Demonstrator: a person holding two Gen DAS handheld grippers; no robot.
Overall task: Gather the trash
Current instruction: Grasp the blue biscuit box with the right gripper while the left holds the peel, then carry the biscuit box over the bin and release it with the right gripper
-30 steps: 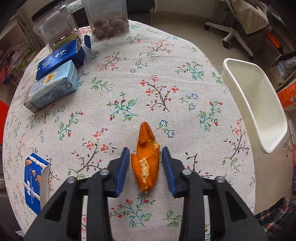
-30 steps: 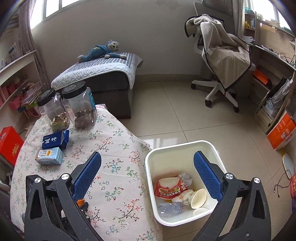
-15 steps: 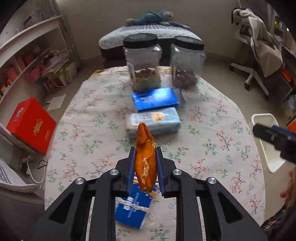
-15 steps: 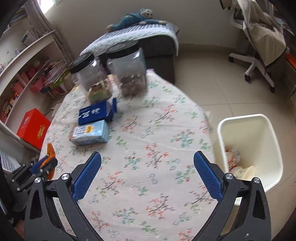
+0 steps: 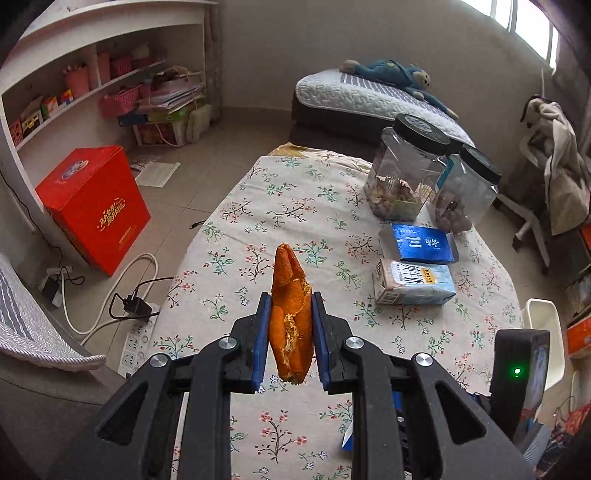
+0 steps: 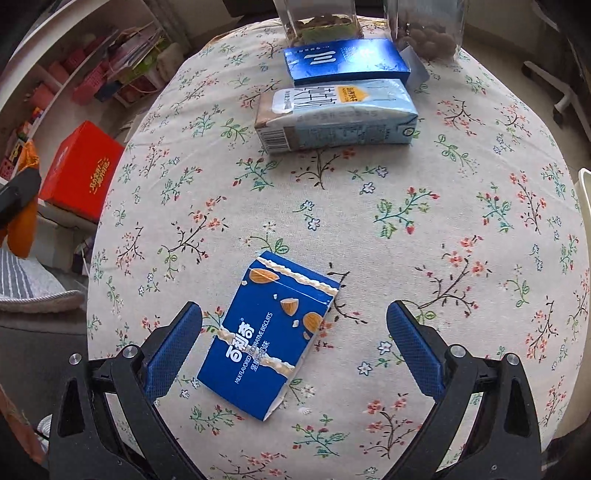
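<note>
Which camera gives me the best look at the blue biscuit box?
Right wrist view: the biscuit box lies flat, whole, between the open right gripper. The left wrist view shows only a blue corner behind its gripper's frame.

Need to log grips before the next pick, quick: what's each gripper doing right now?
Left gripper: shut on the orange peel, lifted off the table.
Right gripper: open, empty, above the blue biscuit box.

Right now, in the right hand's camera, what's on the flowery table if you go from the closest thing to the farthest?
Near to far: blue biscuit box between the open fingers of the right gripper → light blue carton lying on its side → dark blue box → the two clear jars at the far edge.
</note>
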